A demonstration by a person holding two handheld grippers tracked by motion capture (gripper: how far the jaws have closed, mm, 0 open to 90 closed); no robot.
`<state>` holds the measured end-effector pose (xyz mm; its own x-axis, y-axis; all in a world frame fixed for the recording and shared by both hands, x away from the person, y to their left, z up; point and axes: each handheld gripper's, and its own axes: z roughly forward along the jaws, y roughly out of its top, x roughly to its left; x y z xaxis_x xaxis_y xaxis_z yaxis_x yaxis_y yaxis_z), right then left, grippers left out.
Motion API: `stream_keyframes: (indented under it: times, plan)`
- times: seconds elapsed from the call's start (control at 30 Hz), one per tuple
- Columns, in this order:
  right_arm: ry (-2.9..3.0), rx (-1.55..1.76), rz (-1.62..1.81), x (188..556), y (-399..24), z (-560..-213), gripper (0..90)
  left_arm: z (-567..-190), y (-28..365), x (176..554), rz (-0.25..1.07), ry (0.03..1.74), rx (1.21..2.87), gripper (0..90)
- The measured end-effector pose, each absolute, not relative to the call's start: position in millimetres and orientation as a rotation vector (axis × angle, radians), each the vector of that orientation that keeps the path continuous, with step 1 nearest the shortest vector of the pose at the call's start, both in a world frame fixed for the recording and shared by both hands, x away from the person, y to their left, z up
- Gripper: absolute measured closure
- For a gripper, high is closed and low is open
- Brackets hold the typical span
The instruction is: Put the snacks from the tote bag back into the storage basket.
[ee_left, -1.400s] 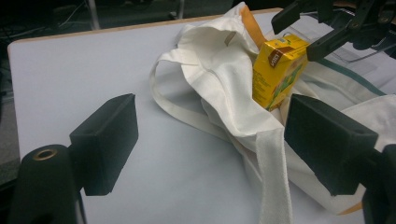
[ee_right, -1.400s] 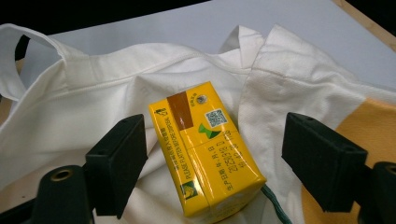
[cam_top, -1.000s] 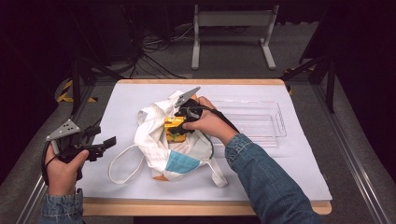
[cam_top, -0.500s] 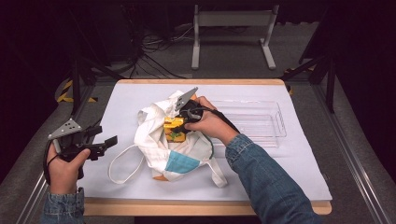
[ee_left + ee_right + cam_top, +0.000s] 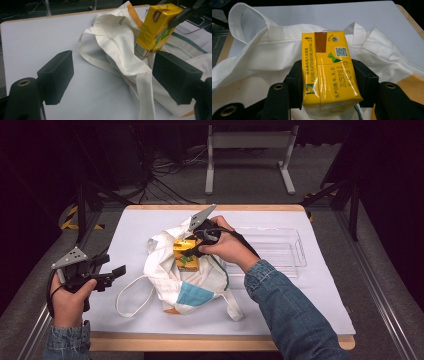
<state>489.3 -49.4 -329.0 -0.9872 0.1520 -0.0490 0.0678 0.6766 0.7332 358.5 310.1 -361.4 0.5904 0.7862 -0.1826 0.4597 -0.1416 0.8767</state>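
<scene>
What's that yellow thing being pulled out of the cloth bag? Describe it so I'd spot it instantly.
Start at the white table, then find the crumpled white cloth bag in its middle. Just above the bag's opening, the right hand-held gripper clamps a small drink carton: bright glossy yellow, box-shaped, with printed text, unlike the soft pale fabric around it.

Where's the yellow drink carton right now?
In the high view the yellow drink carton sits mid-table, clamped in the right gripper just above the white cloth bag, left of the clear tray.
</scene>
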Motion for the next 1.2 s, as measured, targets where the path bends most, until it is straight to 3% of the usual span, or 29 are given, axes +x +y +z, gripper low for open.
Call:
stream_keyframes:
  times: [0.57,1.2]
  plan:
    - [2.724,0.148,1.278,476,-62,-286,50.6,-361,309,360,0.386,1.016,1.785,18.4]
    - [2.647,0.177,1.351,466,-115,-250,50.7,-361,303,368,0.373,0.999,1.791,18.3]
